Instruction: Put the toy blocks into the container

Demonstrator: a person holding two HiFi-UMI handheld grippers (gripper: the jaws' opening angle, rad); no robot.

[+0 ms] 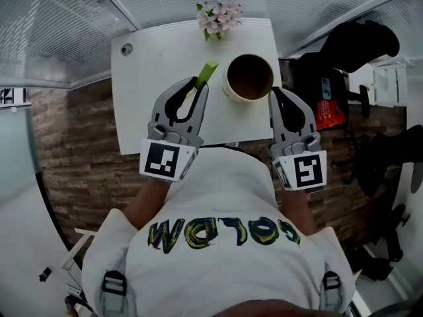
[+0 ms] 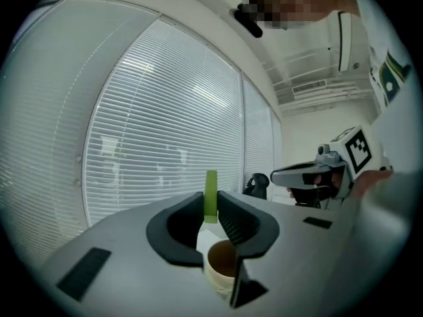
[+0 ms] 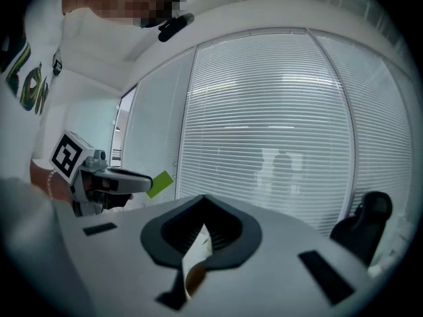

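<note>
The left gripper (image 1: 200,84) is clamped on a thin green block (image 1: 209,71), which sticks out past its tips. It is held above the white table (image 1: 142,71), just left of the round container (image 1: 232,92). In the left gripper view the block stands upright between the jaws, with the container's brown mouth below and ahead. The right gripper (image 1: 273,93) sits just right of the container, jaws together with nothing in them. The step in hand looks like carrying the block over the container and dropping it in. To do it well, bring the block fully over the open mouth, clear of the near rim, before loosening the jaws, since a long thin piece could catch the rim and tip out. The right gripper should stay off the container's wall so it does not nudge it.
</note>
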